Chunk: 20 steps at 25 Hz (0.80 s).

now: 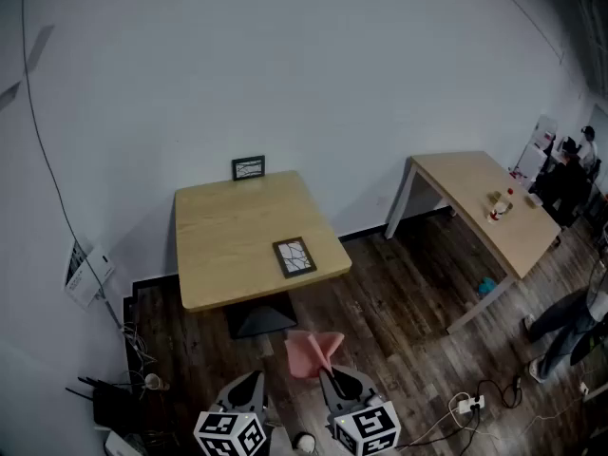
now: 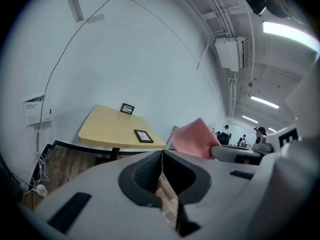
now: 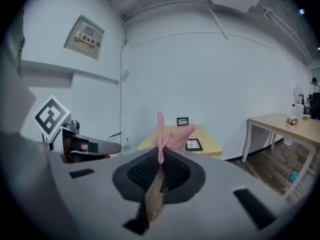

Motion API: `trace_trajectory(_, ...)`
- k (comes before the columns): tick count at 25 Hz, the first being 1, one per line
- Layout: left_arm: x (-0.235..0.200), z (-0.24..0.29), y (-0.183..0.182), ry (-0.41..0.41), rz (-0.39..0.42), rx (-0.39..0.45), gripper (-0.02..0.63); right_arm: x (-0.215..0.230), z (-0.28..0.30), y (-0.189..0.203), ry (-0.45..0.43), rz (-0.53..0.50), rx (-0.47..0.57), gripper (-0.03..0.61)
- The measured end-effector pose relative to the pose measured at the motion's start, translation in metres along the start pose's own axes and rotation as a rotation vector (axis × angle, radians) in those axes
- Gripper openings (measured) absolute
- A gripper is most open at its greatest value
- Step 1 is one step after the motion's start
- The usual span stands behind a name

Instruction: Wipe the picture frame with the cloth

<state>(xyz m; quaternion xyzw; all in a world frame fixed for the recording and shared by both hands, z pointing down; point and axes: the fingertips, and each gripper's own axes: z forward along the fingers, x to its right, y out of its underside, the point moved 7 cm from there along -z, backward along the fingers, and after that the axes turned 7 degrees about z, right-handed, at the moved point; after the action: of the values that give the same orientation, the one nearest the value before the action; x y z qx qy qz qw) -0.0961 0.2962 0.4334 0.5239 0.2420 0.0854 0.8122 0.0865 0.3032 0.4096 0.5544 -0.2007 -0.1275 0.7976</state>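
Observation:
A small dark picture frame (image 1: 294, 256) lies flat near the front right corner of the square wooden table (image 1: 228, 245). A second frame (image 1: 249, 167) stands upright at the table's far edge. My right gripper (image 1: 328, 376) is shut on a pink cloth (image 1: 313, 351), which sticks up above its jaws over the floor in front of the table. My left gripper (image 1: 256, 380) is shut with nothing in it, just left of the right one. In the right gripper view the cloth (image 3: 167, 136) rises from the jaws, with the flat frame (image 3: 193, 145) beyond it.
A long wooden table (image 1: 494, 212) with small items stands at the right, people beyond it. Cables and a power strip (image 1: 468, 405) lie on the dark wood floor. A black table base (image 1: 261, 317) stands under the square table. A white wall is behind.

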Motion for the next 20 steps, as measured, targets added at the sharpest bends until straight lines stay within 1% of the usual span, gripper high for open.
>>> trace_trajectory(4,0.018,-0.017,0.012,0.040,0.006,-0.012,0.005,-0.012,-0.028,0.012,0.007,-0.010,0.004,0.009)
trace_trajectory(8,0.029,-0.022,0.011,0.057,0.026,0.001,0.005,-0.013,-0.041,0.017,0.022,-0.005,0.002,0.009)
trace_trajectory(13,0.032,-0.022,0.006,0.050,0.028,0.015,0.005,-0.009,-0.043,0.016,0.016,-0.007,0.006,0.009)
trace_trajectory(18,0.039,-0.020,0.008,0.026,0.024,0.017,0.005,0.001,-0.051,0.017,-0.033,0.037,0.030,0.009)
trace_trajectory(20,0.043,-0.019,0.010,0.015,0.014,0.021,0.005,0.006,-0.054,0.018,-0.037,0.034,0.033,0.009)
